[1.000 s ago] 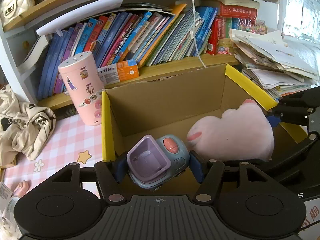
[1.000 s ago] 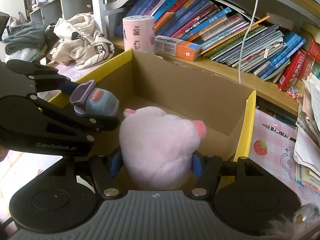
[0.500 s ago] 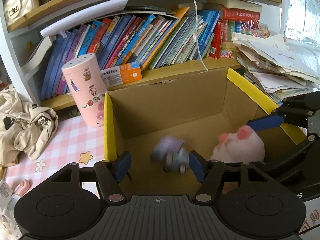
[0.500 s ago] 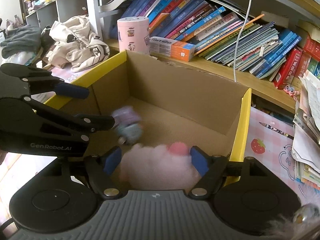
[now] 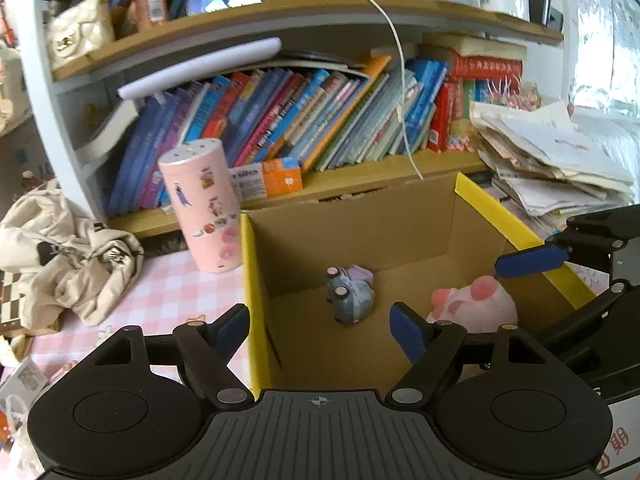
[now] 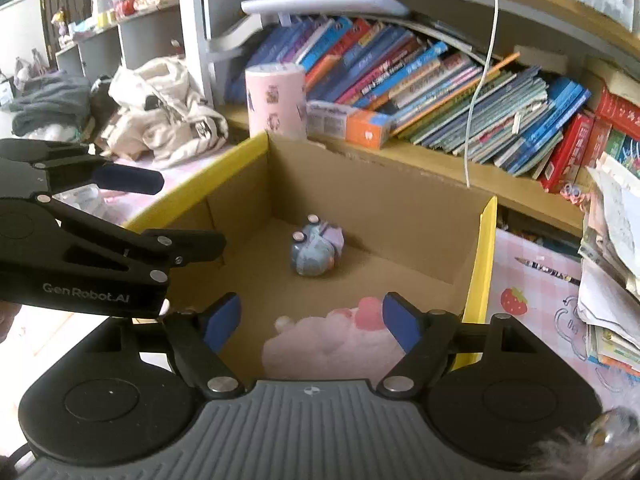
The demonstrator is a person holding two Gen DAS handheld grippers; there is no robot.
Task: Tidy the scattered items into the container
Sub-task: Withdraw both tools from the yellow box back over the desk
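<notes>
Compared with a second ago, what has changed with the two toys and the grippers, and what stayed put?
Both toys were let go. The toy car left the left gripper and dropped to the floor of the cardboard box; the pink plush fell from the right gripper beside it. Both sets of jaws are opening, nothing pressed between them. The box, pink cylinder and books stayed.

One brand reads clearly — "GenRobot.AI" in pale letters on the left gripper [image 6: 120, 178] arm.
</notes>
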